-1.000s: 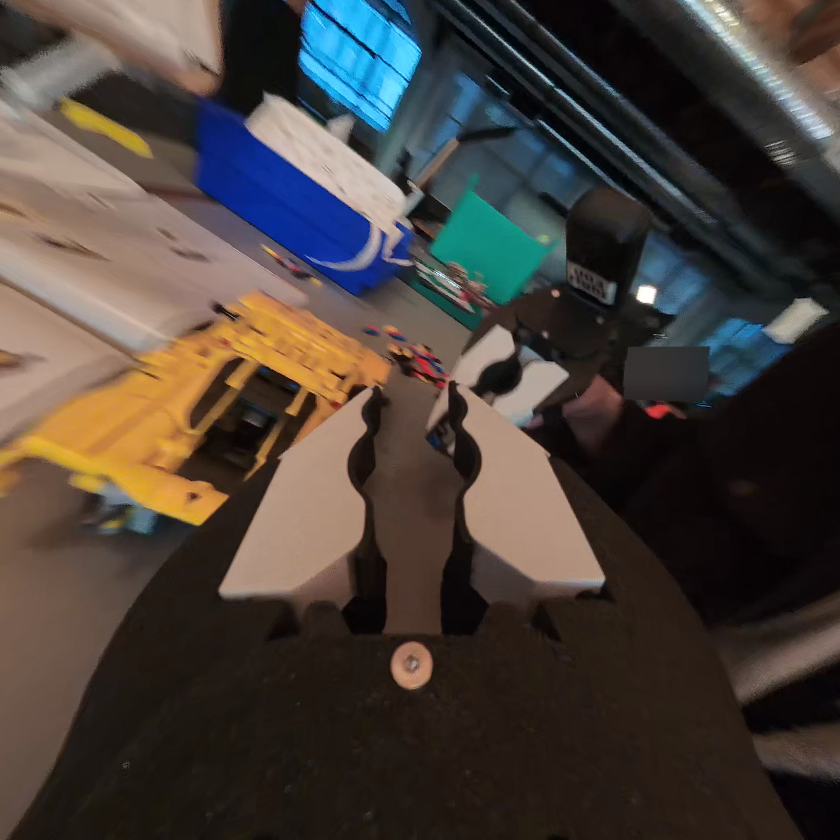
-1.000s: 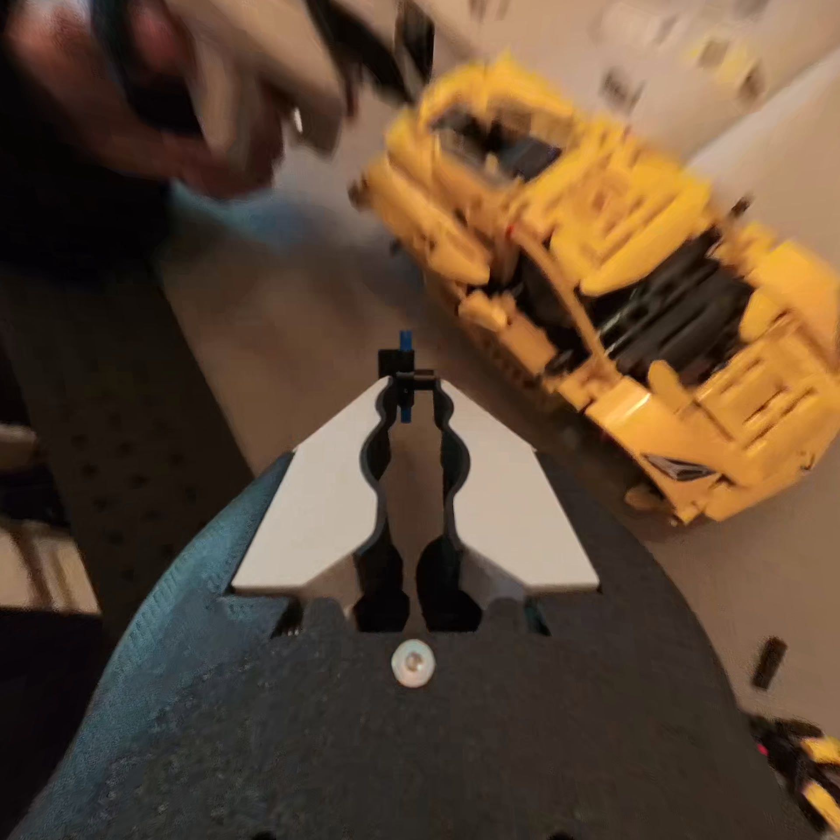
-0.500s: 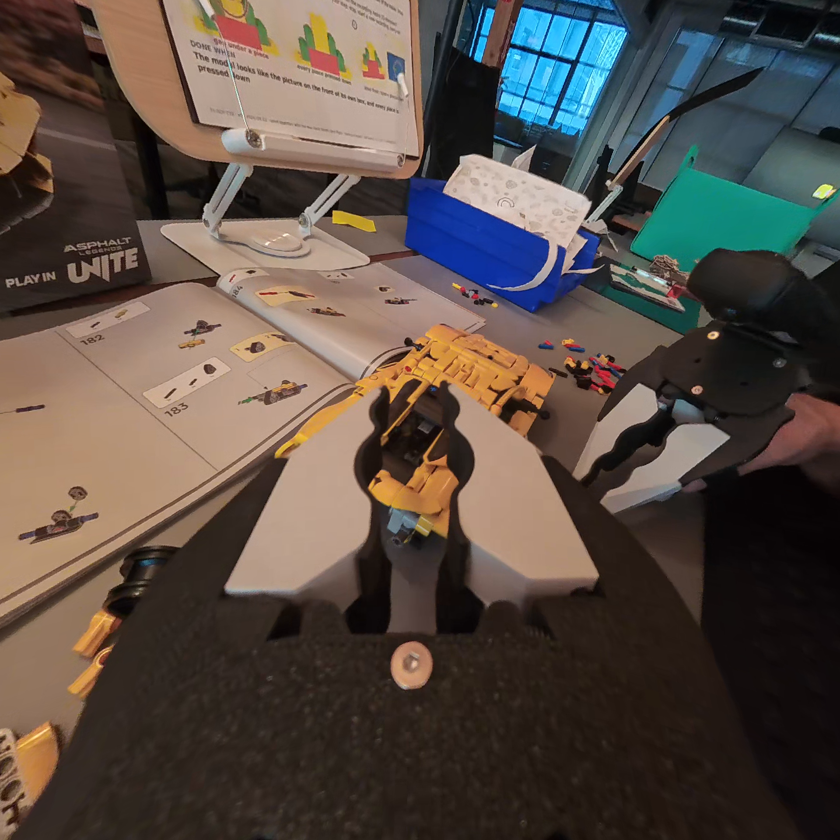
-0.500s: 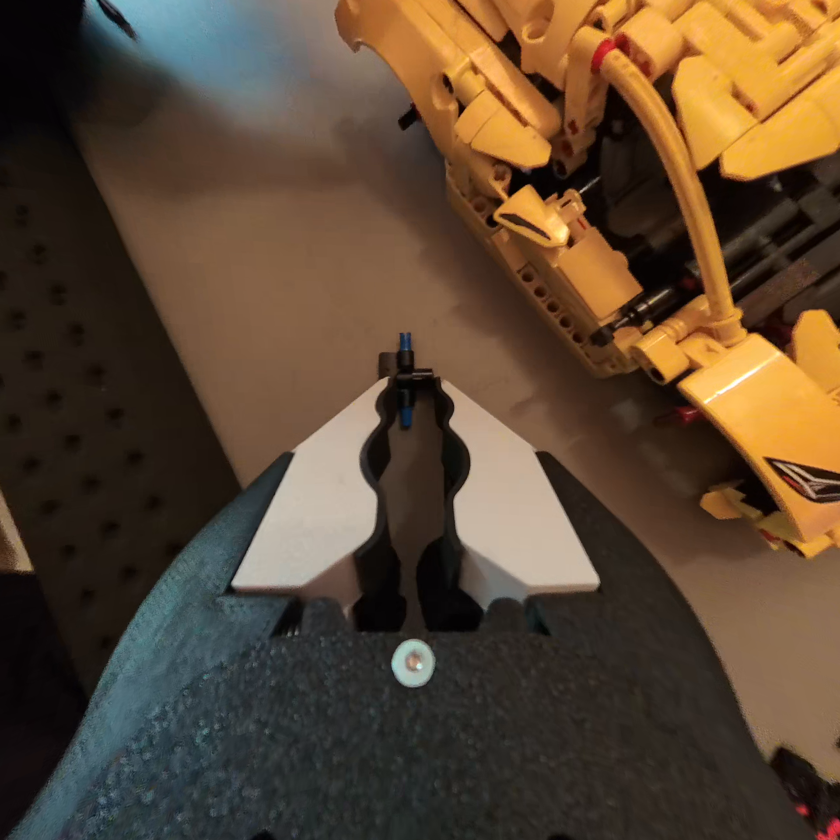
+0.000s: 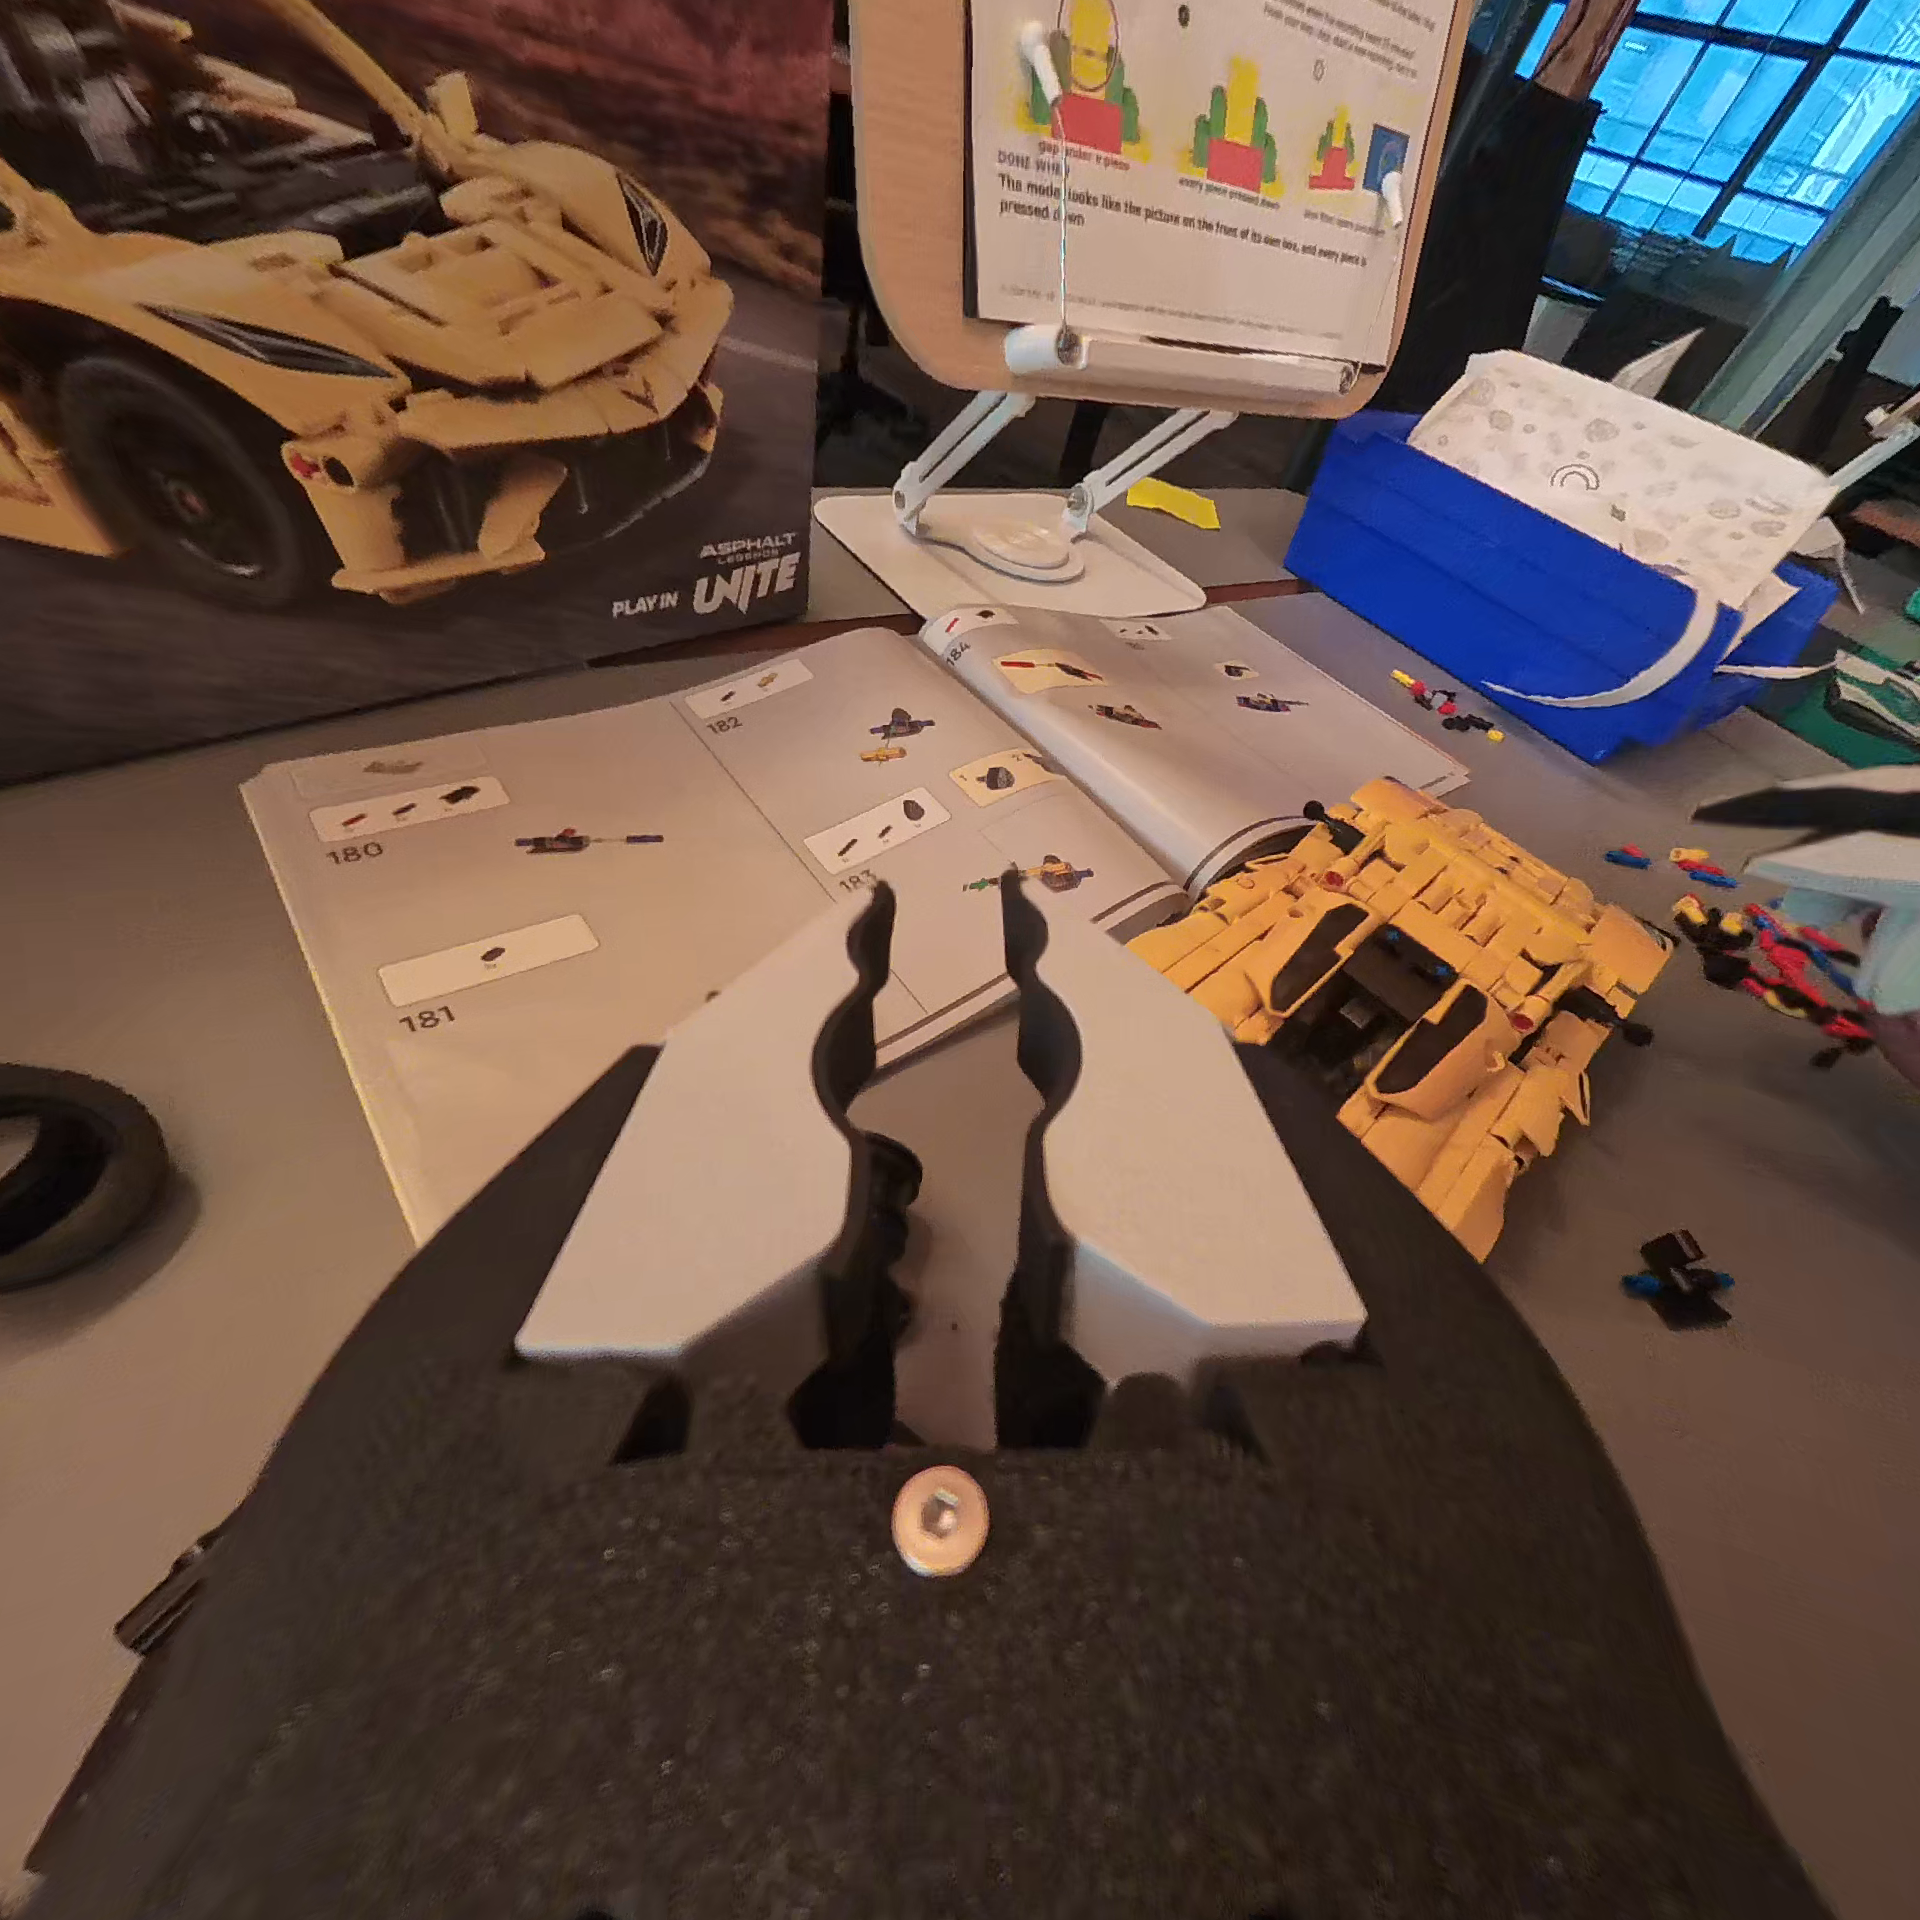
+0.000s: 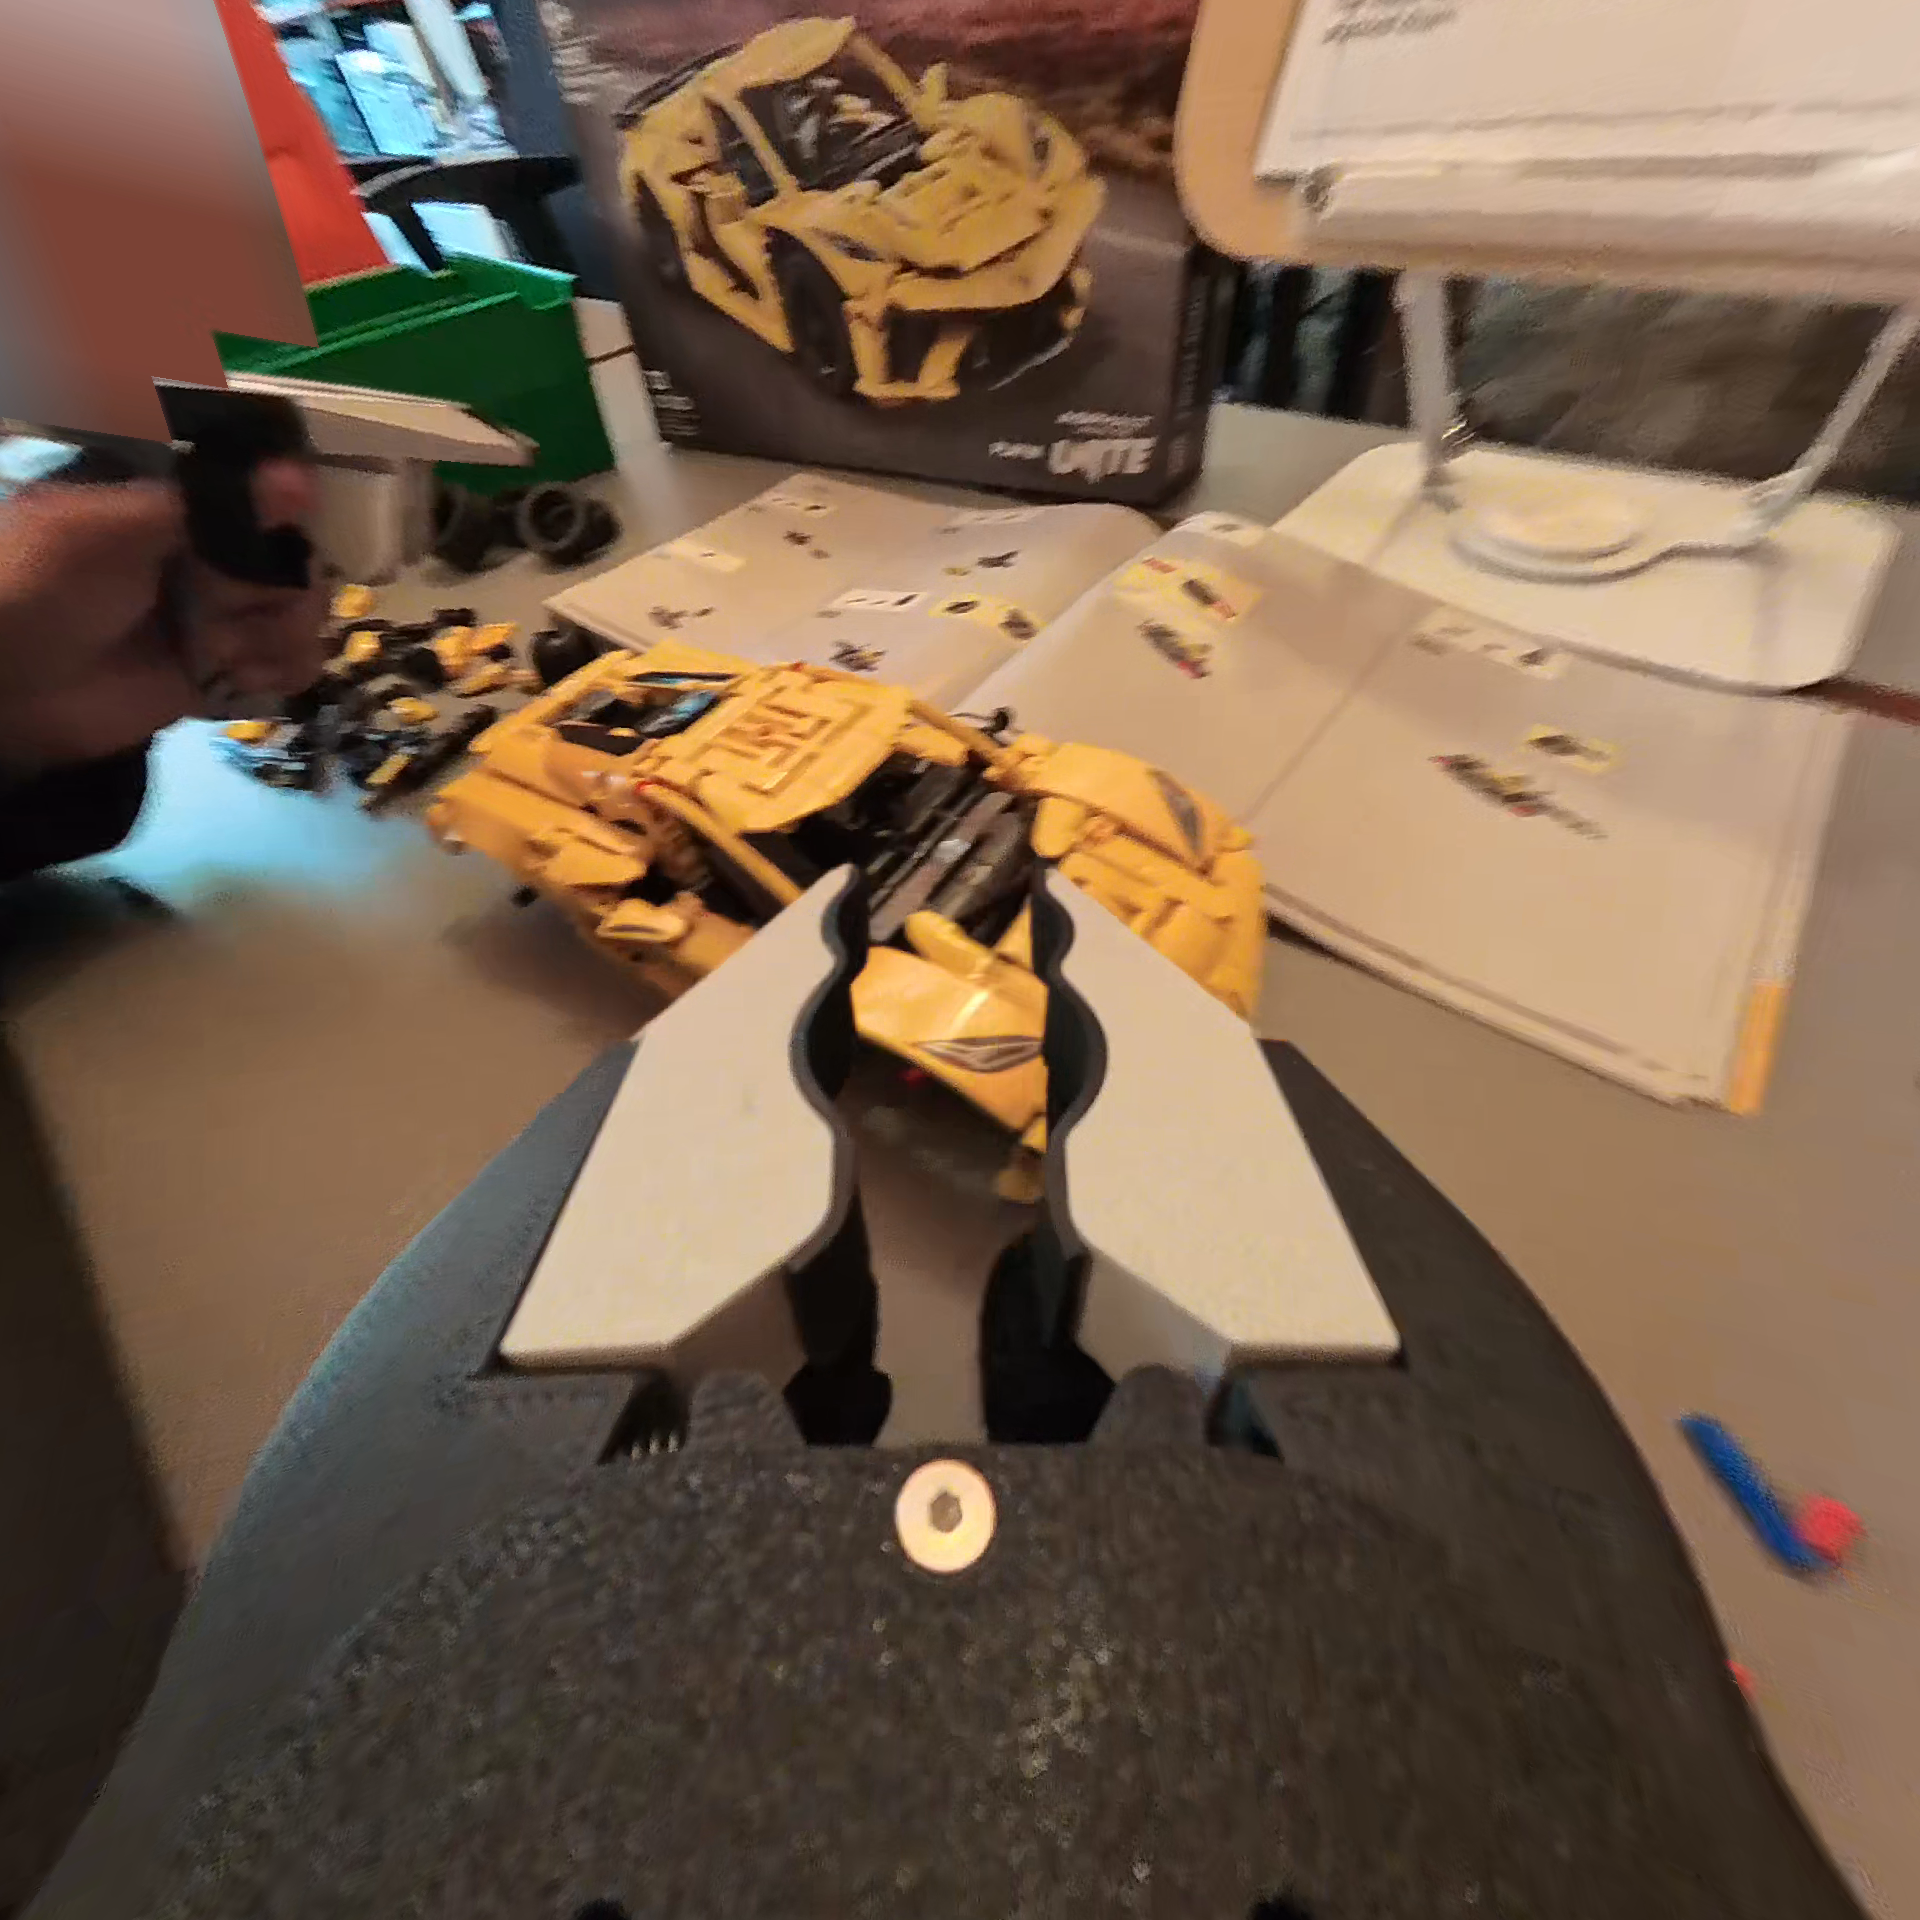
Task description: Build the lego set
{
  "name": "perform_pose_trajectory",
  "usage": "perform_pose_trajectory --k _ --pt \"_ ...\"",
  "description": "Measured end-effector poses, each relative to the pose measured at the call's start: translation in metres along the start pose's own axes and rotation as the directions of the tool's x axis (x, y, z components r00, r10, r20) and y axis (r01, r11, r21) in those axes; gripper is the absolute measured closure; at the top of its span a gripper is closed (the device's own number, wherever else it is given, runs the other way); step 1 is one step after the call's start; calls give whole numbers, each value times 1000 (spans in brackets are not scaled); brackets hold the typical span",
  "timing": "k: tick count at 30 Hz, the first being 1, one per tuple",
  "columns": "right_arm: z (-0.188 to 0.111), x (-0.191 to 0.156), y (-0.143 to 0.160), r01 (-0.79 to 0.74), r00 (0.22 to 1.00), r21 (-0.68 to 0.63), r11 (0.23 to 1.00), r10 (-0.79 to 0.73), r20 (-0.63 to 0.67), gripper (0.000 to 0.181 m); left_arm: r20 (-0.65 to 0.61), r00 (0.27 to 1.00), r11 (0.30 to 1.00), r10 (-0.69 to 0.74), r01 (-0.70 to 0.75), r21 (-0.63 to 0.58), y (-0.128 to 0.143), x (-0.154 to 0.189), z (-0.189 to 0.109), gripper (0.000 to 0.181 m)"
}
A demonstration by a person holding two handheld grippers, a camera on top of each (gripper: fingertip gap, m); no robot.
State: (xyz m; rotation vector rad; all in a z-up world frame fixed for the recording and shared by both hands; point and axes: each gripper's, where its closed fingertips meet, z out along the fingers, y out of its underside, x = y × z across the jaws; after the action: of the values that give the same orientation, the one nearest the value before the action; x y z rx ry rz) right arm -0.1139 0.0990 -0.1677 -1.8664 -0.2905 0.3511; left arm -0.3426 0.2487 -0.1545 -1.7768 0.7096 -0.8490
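Observation:
The partly built yellow lego car (image 5: 1403, 987) lies on the grey table, right of my left gripper (image 5: 945, 894). That gripper is open and empty, and hovers over the open instruction booklet (image 5: 623, 862). My right gripper (image 6: 940, 894) is open and empty, pointing at the car (image 6: 779, 769) from close above its nearer end. A small black and blue piece (image 5: 1678, 1273) lies on the table beside the car. The right gripper's fingers (image 5: 1829, 862) show at the right edge of the left wrist view. The left gripper (image 6: 416, 426) shows at the upper left of the right wrist view.
The set's box (image 5: 364, 312) and a paper stand (image 5: 1039, 551) stand behind the booklet. A blue bin (image 5: 1538, 592) is at the back right, with loose pieces (image 5: 1766, 956) near it. A tyre (image 5: 62, 1174) lies left. A green bin (image 6: 447, 343), tyres (image 6: 540, 520) and yellow-black pieces (image 6: 395, 675) lie beyond the car. Left tips to right tips: about 30 centimeters.
My right gripper held a small black and blue piece between its tips; now it is open and empty and has tilted up over the car. My left gripper has swung left over the booklet.

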Motion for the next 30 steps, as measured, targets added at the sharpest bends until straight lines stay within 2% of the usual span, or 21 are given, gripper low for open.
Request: perform_pose_trajectory --k 3,6,7,10,13,15,18,20,30 --pt "-19 32 -6 63 980 6 998 -61 -191 145 -33 999 1000 -16 16 -19 3 4 2 160" --pt "-64 76 -3 116 917 -129 985 -156 -366 157 -70 998 1000 -9 7 -16 2 13 2 161" --pt "-77 85 3 120 917 -184 976 -180 -357 163 -78 997 1000 -3 1 -16 2 15 2 161" --pt "-110 116 45 60 922 -413 909 -209 -327 157 -100 995 999 5 -9 -36 7 20 6 160" --pt "-134 142 73 44 905 -525 850 -257 -340 158 -116 993 999 0 -6 -51 12 23 9 160" --pt "-146 155 85 28 904 -555 831 -259 -341 160 -120 993 999 5 -12 -52 14 24 10 160" --pt "-155 156 101 -36 943 -569 821 -161 -291 161 -129 992 998 9 -16 -54 15 25 11 160" --pt "-157 154 102 -50 956 -558 828 -122 -266 162 -131 991 998 7 -14 -56 16 25 12 160" --pt "-163 156 109 -33 965 -566 824 -122 -233 170 -141 990 997 -13 2 -80 25 23 16 160"
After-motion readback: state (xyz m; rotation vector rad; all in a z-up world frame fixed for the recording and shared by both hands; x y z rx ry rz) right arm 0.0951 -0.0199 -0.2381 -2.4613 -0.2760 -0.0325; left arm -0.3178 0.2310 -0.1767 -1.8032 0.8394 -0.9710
